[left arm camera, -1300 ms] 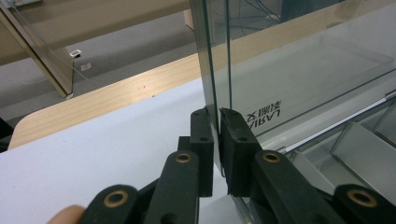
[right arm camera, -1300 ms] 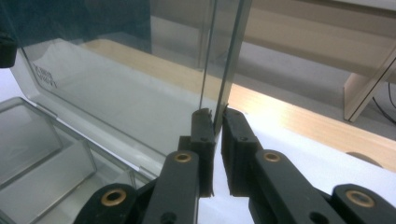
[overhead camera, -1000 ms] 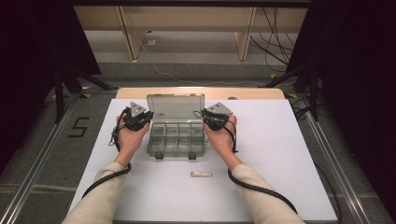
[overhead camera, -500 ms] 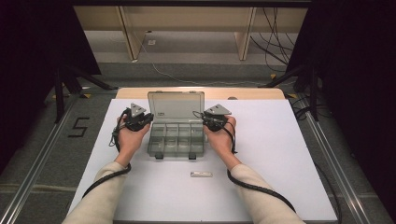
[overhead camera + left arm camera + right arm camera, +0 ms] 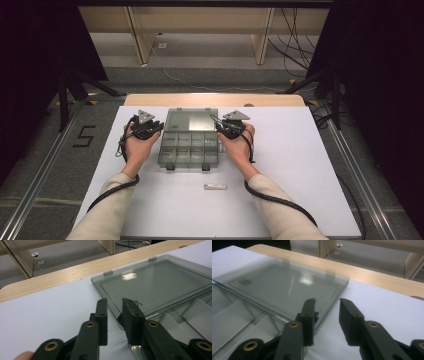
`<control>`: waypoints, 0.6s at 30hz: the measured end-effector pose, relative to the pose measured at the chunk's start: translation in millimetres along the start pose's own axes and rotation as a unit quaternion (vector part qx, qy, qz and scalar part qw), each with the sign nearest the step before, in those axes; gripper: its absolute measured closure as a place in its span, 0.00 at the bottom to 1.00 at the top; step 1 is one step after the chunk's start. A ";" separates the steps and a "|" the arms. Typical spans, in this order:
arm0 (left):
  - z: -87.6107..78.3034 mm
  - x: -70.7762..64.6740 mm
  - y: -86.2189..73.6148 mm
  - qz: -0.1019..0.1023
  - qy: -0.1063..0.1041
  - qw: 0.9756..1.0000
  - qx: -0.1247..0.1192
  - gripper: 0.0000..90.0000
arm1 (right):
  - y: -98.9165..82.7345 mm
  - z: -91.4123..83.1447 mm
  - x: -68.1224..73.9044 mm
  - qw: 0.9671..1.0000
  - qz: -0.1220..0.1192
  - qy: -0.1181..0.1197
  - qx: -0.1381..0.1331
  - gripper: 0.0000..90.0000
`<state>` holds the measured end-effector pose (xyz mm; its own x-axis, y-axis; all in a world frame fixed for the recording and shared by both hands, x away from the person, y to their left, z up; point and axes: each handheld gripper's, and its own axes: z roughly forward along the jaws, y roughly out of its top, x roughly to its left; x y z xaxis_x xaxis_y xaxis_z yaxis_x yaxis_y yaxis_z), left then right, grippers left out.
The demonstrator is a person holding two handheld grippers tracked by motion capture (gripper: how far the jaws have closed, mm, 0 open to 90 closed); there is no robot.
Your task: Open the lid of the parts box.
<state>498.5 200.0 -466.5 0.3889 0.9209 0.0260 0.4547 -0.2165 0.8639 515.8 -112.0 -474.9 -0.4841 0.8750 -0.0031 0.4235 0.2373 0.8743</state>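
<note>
Clear plastic compartment box (image 5: 190, 140), lid laid open flat toward the far edge of the white desk (image 5: 310, 165). The left tool (image 5: 159, 127) stands at the box's left hinge corner, the right tool (image 5: 218, 127) at its right hinge corner. In each gripper view the lid's edge (image 5: 113, 312) passes between the two black jaws; both pairs have just been opening and now stand narrowly parted, gripping nothing. The box is smoke-tinted and see-through, its tray split into small rectangular cells, with two dark latches on the near wall. A small white bar (image 5: 215, 187) lies nearer the person than the box.
</note>
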 end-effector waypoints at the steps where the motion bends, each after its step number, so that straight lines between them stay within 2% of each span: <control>1: -1.5 -0.2 1.5 -0.003 -0.004 1.000 0.001 0.77 | 1.8 -2.3 -0.9 1.000 0.004 0.008 0.004 0.68; 3: -4.8 -1.1 4.6 -0.010 -0.018 1.000 0.003 0.66 | 3.8 -7.1 -3.4 1.000 0.002 0.020 -0.005 0.60; 5: -11.4 -2.8 8.2 -0.007 -0.028 1.000 0.004 0.53 | 5.9 -13.8 -5.9 0.999 0.004 0.048 -0.001 0.51; 7: -19.7 -4.3 11.3 -0.015 -0.038 0.999 0.004 0.37 | 6.5 -21.4 -8.6 0.997 -0.008 0.077 0.009 0.43; 10: -34.1 -6.4 13.2 -0.027 -0.055 0.998 0.001 0.19 | 5.7 -35.8 -11.6 0.995 -0.018 0.100 0.013 0.34; 11: -38.8 -7.7 12.4 -0.035 -0.061 0.998 -0.002 0.15 | 5.8 -41.8 -12.2 0.994 -0.022 0.106 0.015 0.32; 12: -43.0 -9.1 11.1 -0.042 -0.066 0.997 -0.001 0.12 | 5.1 -46.5 -13.7 0.993 -0.033 0.115 0.005 0.31; 13: -47.7 -10.0 9.3 -0.044 -0.076 0.996 -0.001 0.08 | 4.6 -53.1 -14.0 0.992 -0.033 0.121 0.007 0.30; 15: -57.5 -14.0 4.1 -0.038 -0.081 0.996 -0.001 0.04 | 2.4 -66.0 -14.6 0.990 -0.043 0.133 0.005 0.30; 18: -70.7 -22.2 -6.4 -0.015 -0.083 0.996 0.006 0.01 | -4.8 -83.5 -11.7 0.987 -0.052 0.151 0.008 0.29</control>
<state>430.4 203.9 -437.0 0.5013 0.8612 -0.0841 0.4770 -0.1939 0.8573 455.6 -158.6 -438.5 -0.7304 0.6808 0.0547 0.3708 0.3279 0.8689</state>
